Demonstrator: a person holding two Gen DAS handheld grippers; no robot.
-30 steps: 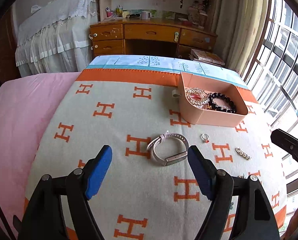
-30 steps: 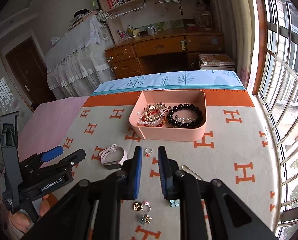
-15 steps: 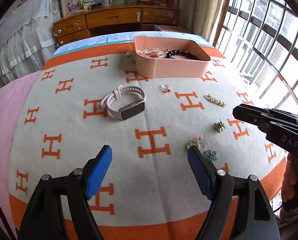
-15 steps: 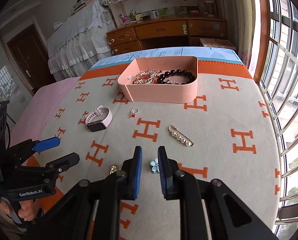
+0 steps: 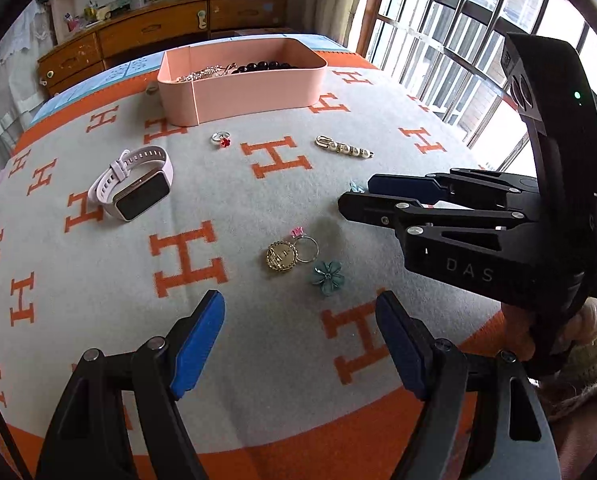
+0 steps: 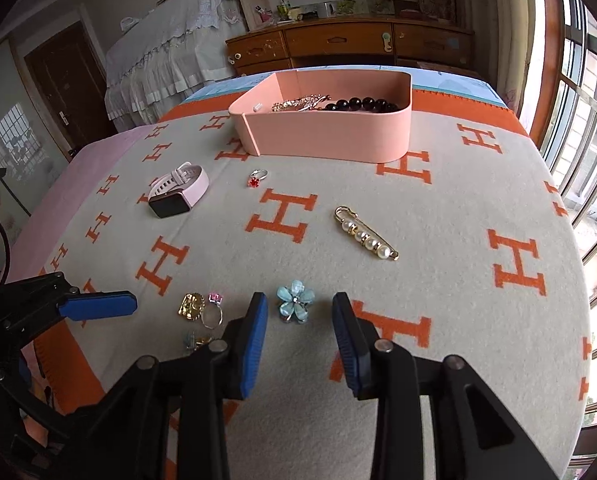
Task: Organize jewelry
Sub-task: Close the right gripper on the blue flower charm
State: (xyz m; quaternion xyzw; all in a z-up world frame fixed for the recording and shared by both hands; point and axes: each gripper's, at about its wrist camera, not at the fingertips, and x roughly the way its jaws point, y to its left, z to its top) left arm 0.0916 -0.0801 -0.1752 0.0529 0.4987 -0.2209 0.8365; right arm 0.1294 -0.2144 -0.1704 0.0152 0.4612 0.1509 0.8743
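A pink tray with bracelets inside sits at the far side of the blanket; it also shows in the left wrist view. Loose on the blanket lie a pink watch, a red-stone ring, a pearl pin, a gold pendant with a ring, and a blue flower. My right gripper is open, its pads on either side of another blue flower. My left gripper is open and empty, low, just short of the pendant.
The H-patterned blanket covers the bed, with its orange front edge close to me. A wooden desk stands behind the bed. Barred windows line the right side.
Both grippers have dropped lower and closer to the small pieces at the front. My right gripper has opened from nearly shut and now straddles a blue flower.
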